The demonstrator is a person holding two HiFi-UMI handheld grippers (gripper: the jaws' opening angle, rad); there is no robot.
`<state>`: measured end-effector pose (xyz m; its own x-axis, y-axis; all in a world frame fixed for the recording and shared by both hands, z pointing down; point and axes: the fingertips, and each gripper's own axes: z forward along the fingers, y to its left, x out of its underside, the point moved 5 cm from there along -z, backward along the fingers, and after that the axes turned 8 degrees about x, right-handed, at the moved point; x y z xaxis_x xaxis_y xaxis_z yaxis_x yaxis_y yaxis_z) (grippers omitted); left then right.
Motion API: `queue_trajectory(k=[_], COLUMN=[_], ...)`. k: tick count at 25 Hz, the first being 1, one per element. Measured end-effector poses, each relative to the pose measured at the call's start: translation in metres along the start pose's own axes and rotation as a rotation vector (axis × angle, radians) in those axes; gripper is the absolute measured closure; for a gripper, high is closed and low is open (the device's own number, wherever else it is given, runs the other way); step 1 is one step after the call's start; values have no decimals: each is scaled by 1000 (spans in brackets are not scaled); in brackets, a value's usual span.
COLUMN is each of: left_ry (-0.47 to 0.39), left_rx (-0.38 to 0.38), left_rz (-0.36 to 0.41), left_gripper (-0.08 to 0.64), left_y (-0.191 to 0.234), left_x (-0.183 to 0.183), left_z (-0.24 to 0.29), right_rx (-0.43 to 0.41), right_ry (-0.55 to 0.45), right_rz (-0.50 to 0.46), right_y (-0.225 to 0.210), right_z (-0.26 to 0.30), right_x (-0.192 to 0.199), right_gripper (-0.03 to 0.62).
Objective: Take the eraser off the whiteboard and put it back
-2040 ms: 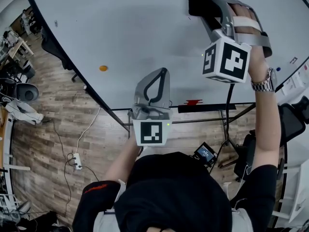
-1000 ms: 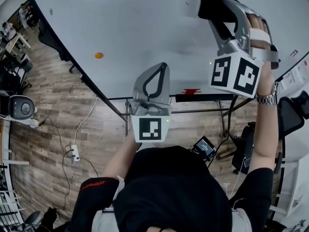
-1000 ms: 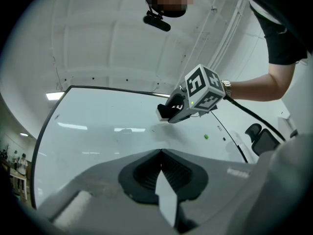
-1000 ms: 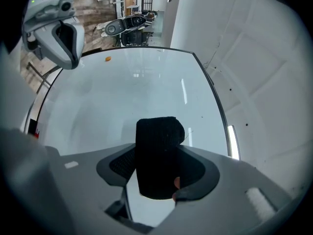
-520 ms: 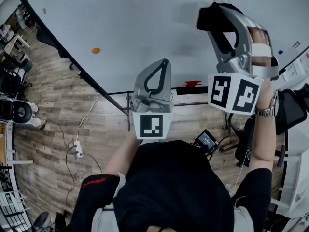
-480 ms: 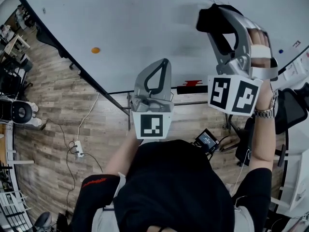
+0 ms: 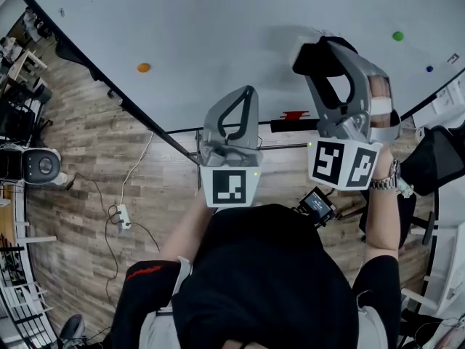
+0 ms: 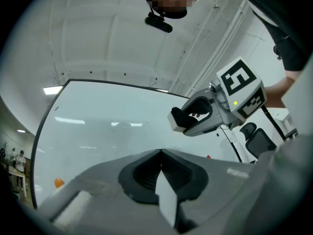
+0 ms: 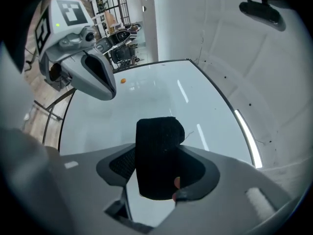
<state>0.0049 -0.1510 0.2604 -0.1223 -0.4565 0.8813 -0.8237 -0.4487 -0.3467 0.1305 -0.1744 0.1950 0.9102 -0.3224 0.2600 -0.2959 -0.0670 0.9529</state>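
Note:
A black eraser [image 7: 314,58] sits between the jaws of my right gripper [image 7: 320,53], which is shut on it in front of the whiteboard [image 7: 218,20]. In the right gripper view the eraser [image 9: 159,151] stands upright in the right gripper [image 9: 157,168], its top past the jaw tips. Whether it touches the board I cannot tell. My left gripper [image 7: 243,97] is held lower and to the left, shut, with nothing in it. From the left gripper view its tips [image 8: 160,153] meet, and the eraser [image 8: 180,119] shows up to the right.
On the board are an orange magnet [image 7: 144,67], a green magnet [image 7: 397,35] and a blue one [image 7: 429,68]. A red thing [image 7: 293,115] and a black bar [image 7: 290,125] lie along the board's lower ledge. Below is wooden floor with cables and a power strip [image 7: 122,214].
My right gripper has come down along the board with the eraser still in it and has rolled a little. The left gripper has stayed where it was.

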Motion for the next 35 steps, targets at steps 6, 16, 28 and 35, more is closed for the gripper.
queue_trajectory(k=[6, 16, 28, 35], left_ry=[22, 58, 84, 108], left_rx=[-3, -1, 17, 41], left_rz=[0, -16, -26, -43], left_gripper=[557, 557, 557, 558], left_y=[-3, -12, -25, -33], left_x=[4, 15, 28, 40], left_z=[-4, -12, -21, -32], right_rx=[27, 108, 101, 133], right_ry=[-42, -68, -75, -49], right_rz=[171, 504, 903, 1052], right_y=[20, 50, 84, 103], right_z=[-17, -48, -77, -88], right_x=[0, 13, 29, 33], right_gripper=[348, 348, 348, 348])
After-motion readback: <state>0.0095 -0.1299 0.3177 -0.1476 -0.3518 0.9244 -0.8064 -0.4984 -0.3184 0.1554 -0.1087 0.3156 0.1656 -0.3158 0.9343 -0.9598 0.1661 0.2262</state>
